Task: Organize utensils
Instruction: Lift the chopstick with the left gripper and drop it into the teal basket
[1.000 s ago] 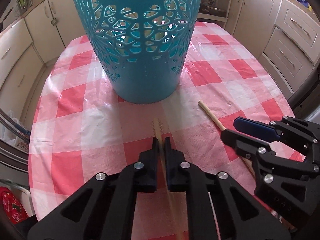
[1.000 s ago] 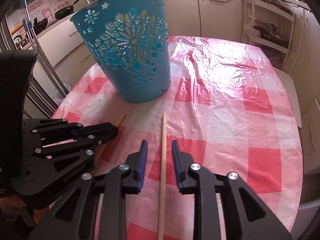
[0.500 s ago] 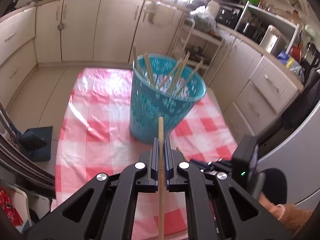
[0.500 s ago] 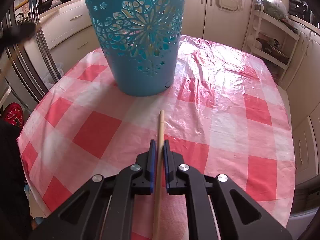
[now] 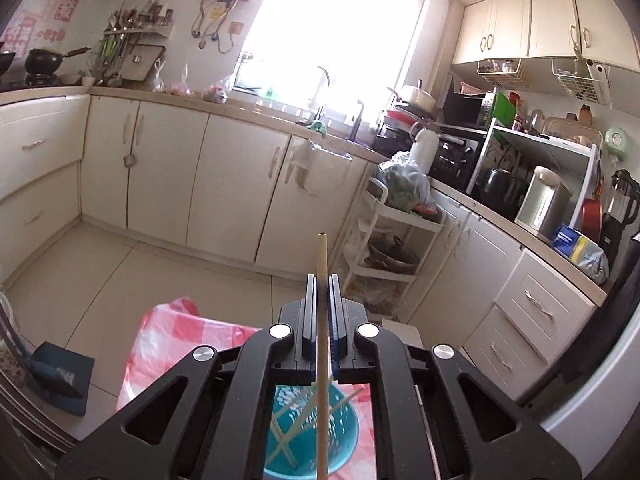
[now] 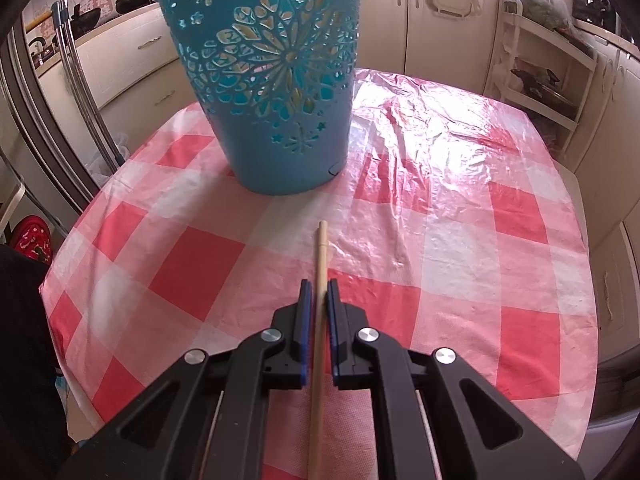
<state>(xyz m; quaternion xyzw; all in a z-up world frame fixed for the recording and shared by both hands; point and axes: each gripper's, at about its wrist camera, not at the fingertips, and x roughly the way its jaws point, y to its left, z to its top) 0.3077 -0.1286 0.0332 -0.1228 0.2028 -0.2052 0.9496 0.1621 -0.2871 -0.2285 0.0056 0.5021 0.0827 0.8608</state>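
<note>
My left gripper is shut on a wooden chopstick and holds it high above the teal basket, which shows below between the gripper's arms with several chopsticks inside. My right gripper is shut on another wooden chopstick low over the red-and-white checked tablecloth. The teal cut-out basket stands upright a little beyond that chopstick's tip.
Cream kitchen cabinets and a white trolley rack surround the table. The table's edge drops off at the left, with a fridge door handle beyond. A blue dustpan lies on the floor.
My left gripper has risen further with its chopstick and tilted up, now above the basket. My right gripper stays shut on its chopstick and has moved slightly closer to the basket.
</note>
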